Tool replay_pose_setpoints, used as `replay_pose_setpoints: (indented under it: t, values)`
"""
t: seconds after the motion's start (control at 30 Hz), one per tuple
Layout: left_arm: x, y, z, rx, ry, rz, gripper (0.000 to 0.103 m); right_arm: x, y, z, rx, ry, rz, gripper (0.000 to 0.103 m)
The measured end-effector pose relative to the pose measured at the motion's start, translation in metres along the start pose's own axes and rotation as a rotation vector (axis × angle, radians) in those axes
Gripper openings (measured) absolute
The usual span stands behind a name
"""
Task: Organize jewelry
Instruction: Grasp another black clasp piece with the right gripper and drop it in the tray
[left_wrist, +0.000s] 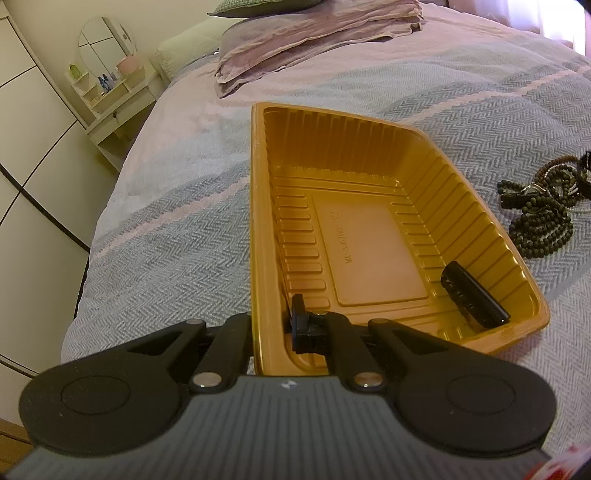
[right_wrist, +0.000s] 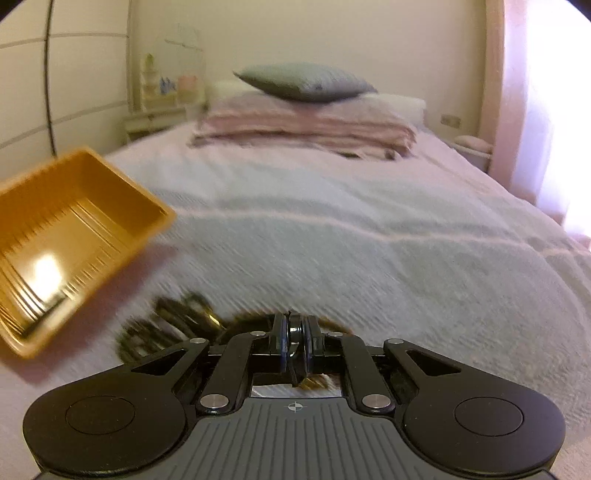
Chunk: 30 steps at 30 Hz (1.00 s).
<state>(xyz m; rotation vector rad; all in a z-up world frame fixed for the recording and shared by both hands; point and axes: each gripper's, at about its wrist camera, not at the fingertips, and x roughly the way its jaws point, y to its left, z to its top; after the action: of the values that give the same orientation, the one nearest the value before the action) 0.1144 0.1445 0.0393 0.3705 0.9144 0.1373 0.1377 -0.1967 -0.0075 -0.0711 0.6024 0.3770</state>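
A gold plastic tray (left_wrist: 369, 147) lies on the bed; it also shows in the right wrist view (right_wrist: 122, 192) at the left. My left gripper (left_wrist: 273, 325) is shut on the tray's near left rim, one finger inside and one outside. A black bracelet (left_wrist: 472, 295) lies in the tray's right corner. A pile of beaded bracelets (left_wrist: 543, 214) lies on the bed right of the tray. My right gripper (right_wrist: 293, 339) is shut on a dark band from that pile (right_wrist: 173, 325), which is blurred just in front of it.
The bed (right_wrist: 369, 240) has a striped blue-and-pink cover. Folded pink blankets (right_wrist: 306, 125) and a grey pillow (right_wrist: 303, 81) lie at the far end. A small white vanity with a mirror (left_wrist: 107, 74) stands beside the bed, by the wardrobe.
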Motion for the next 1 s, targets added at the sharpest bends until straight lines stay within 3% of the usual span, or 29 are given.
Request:
replay_pose_setpoints:
  t: [0.13,0.37,0.5,0.7,0.8,0.83,1.0]
  values:
    - [0.000,0.000,0.000,0.000,-0.001,0.000,0.004,-0.004,0.030,0.019,0.009,-0.030,0.115,0.009]
    - [-0.001,-0.002,0.000,0.007,-0.004,0.004,0.004,0.014,0.102,0.039,0.032,0.006,0.396,0.009]
    - [-0.001,-0.003,0.000,0.012,-0.008,0.006,0.004,0.030,0.130,0.036,0.034,0.039,0.447,0.009]
    - [-0.001,-0.004,0.000,0.014,-0.007,-0.007,0.004,0.042,0.135,0.031,0.115,0.073,0.551,0.013]
    - [-0.001,-0.006,-0.001,0.025,-0.010,0.006,0.003,0.033,0.124,0.026,0.149,0.043,0.519,0.042]
    - [0.000,-0.005,-0.001,0.022,-0.011,0.004,0.003,0.029,0.116,0.026,0.167,0.025,0.499,0.046]
    - [0.001,-0.004,0.000,0.018,-0.013,0.002,0.003,0.018,0.065,0.008,0.225,0.008,0.321,0.048]
